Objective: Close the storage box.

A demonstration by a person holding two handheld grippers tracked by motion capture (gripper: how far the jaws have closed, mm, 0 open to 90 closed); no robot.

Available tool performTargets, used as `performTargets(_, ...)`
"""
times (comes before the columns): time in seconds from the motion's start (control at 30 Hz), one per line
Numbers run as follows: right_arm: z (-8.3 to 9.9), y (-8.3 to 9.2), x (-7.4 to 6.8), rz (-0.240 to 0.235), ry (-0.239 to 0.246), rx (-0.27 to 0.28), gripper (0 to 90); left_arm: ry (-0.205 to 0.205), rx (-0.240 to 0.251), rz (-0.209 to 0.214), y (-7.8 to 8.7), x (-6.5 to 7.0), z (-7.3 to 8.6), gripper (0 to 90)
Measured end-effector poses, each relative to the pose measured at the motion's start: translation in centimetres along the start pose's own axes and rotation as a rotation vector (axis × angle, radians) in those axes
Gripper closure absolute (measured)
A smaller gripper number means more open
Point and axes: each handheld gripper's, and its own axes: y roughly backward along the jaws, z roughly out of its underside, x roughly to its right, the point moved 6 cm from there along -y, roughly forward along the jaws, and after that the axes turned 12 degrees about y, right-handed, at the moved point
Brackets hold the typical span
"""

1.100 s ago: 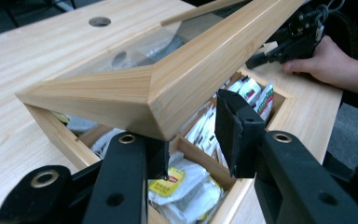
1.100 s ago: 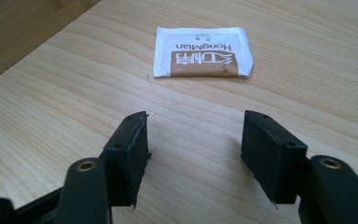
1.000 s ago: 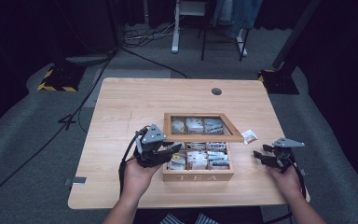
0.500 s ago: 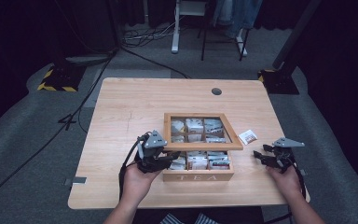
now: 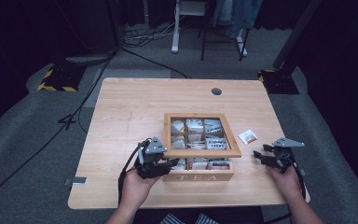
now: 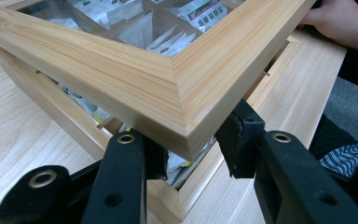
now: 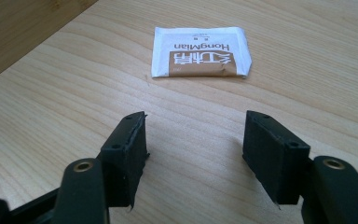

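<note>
The tea box (image 5: pixel 199 173) sits near the table's (image 5: pixel 130 107) six o'clock edge, and the left gripper (image 6: pixel 191 140) pinches the corner of its stiff wooden lid (image 6: pixel 121 74). The lid looks light but hard and smooth, so the corner is a good hold. The right gripper (image 7: pixel 193 140) gapes empty, with a thin, floppy tea bag (image 7: pixel 200 51) at its twelve o'clock.

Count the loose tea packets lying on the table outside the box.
1. A single white-and-brown packet lies flat on the table, right of the tea box and just ahead of the open right gripper. Others could be hidden behind the box lid.
</note>
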Motion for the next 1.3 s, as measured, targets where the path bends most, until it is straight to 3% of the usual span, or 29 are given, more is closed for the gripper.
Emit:
performTargets(0.83, 0.0, 0.0, 0.0, 0.000, 0.000, 0.000, 39.4, -0.009, -0.117, -0.030, -0.6, -0.3, 1.6, 64.0)
performTargets(1.13, 0.0, 0.0, 0.0, 0.000, 0.000, 0.000, 39.1, 0.001, -0.134, -0.047, -0.8, -0.3, 1.9, 62.0)
performTargets(1.17, 0.0, 0.0, 0.0, 0.000, 0.000, 0.000, 39.1, 0.001, -0.139, -0.057, -0.7, -0.4, 1.9, 62.0)
performTargets(1.2, 0.0, -0.1, 0.0, 0.000, -0.001, 0.000, 38.9, 0.022, -0.139, -0.086, -0.6, -0.7, 2.0, 55.2)
performTargets(1.3, -0.1, -0.1, 0.0, 0.000, -0.001, -0.001, 38.8, 0.014, -0.149, -0.103, -0.5, -0.7, 2.2, 53.0)
